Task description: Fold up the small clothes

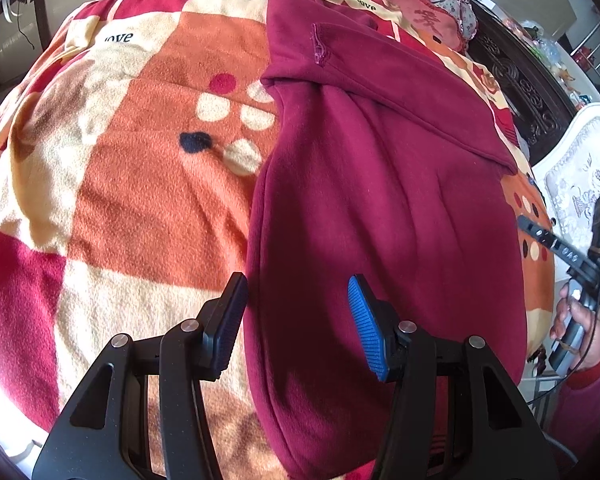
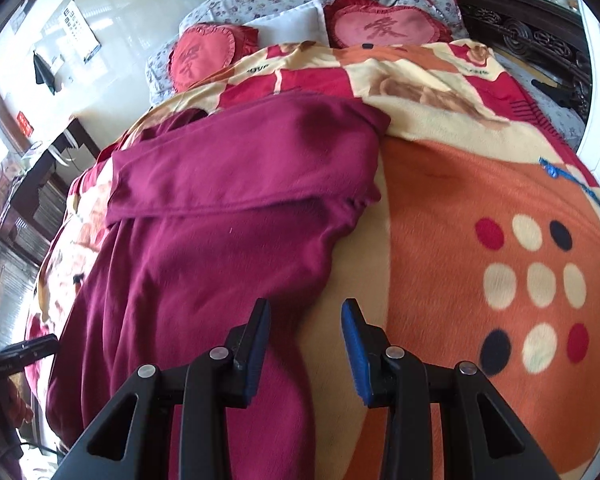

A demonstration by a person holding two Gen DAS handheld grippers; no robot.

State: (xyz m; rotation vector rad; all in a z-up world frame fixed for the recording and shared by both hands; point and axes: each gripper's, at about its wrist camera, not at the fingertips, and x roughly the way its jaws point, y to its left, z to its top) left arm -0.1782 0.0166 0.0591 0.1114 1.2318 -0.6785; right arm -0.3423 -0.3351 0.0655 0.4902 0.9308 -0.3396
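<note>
We see maroon garment [image 1: 380, 200] lying centre-right on the blanket [image 1: 140, 160] | our left gripper [image 1: 298, 320] spread, empty, above its lower edge | our right gripper [image 2: 305, 344] parted, pinching nothing
</note>
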